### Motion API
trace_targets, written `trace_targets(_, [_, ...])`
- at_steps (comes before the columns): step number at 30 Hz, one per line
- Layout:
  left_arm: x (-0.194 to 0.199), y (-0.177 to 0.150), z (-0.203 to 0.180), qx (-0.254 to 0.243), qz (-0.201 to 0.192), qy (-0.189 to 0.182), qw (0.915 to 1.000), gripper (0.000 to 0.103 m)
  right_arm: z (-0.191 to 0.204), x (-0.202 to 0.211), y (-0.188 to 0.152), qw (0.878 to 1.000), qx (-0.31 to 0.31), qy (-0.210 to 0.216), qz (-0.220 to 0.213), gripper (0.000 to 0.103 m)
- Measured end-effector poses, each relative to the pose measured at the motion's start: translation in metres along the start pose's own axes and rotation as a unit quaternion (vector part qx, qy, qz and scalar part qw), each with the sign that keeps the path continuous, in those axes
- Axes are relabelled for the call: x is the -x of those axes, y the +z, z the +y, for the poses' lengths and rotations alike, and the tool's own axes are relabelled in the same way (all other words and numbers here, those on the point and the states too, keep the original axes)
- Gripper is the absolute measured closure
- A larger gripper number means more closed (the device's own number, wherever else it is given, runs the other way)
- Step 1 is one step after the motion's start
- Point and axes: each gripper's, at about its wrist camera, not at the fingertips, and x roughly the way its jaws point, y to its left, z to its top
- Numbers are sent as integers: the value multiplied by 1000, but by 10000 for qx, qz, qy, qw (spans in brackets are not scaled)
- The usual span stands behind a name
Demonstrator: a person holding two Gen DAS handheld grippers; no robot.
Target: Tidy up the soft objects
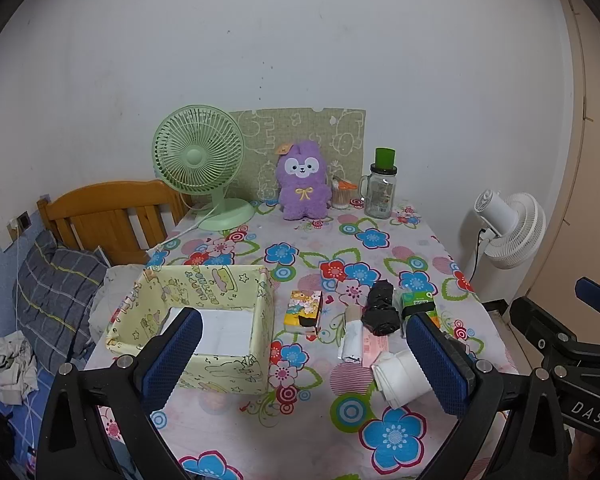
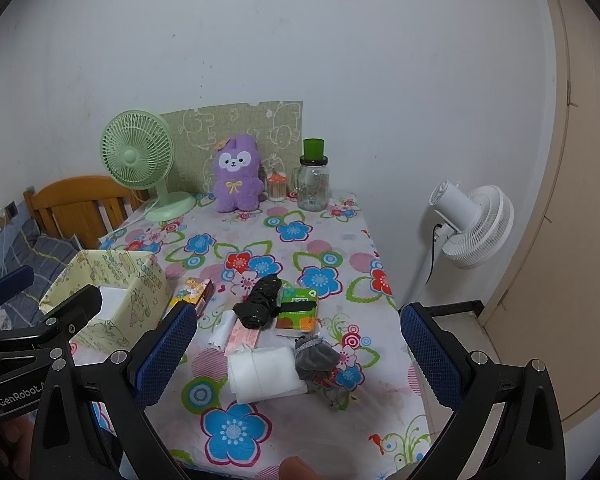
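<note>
A pale yellow cartoon-print fabric box (image 1: pixel 220 288) (image 2: pixel 140 280) stands open on the floral table at the left. Right of it lie a yellow tissue pack (image 1: pixel 302 310) (image 2: pixel 192 290), a black bag roll (image 1: pixel 380 308) (image 2: pixel 260 302), a green-orange tissue pack (image 1: pixel 418 304) (image 2: pixel 298 308), a small white roll (image 1: pixel 350 340) (image 2: pixel 222 330), a folded white cloth (image 1: pixel 396 376) (image 2: pixel 264 372) and a grey cloth (image 2: pixel 314 360). My left gripper (image 1: pixel 300 364) is open above the near table, empty. My right gripper (image 2: pixel 298 354) is open, empty, above the cloths.
A purple plush rabbit (image 1: pixel 302 180) (image 2: pixel 236 176), a green desk fan (image 1: pixel 200 160), a glass jar with green lid (image 1: pixel 380 192) and a cotton-swab cup (image 1: pixel 342 196) stand at the table's far edge. A white floor fan (image 2: pixel 472 228) stands right. A bed (image 1: pixel 56 292) lies left.
</note>
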Motion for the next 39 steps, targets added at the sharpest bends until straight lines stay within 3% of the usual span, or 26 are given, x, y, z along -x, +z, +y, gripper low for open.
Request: trace_targets(39, [0, 1, 3, 14, -1, -8, 10000, 0, -1, 1, -1, 10000, 1, -8, 7, 0])
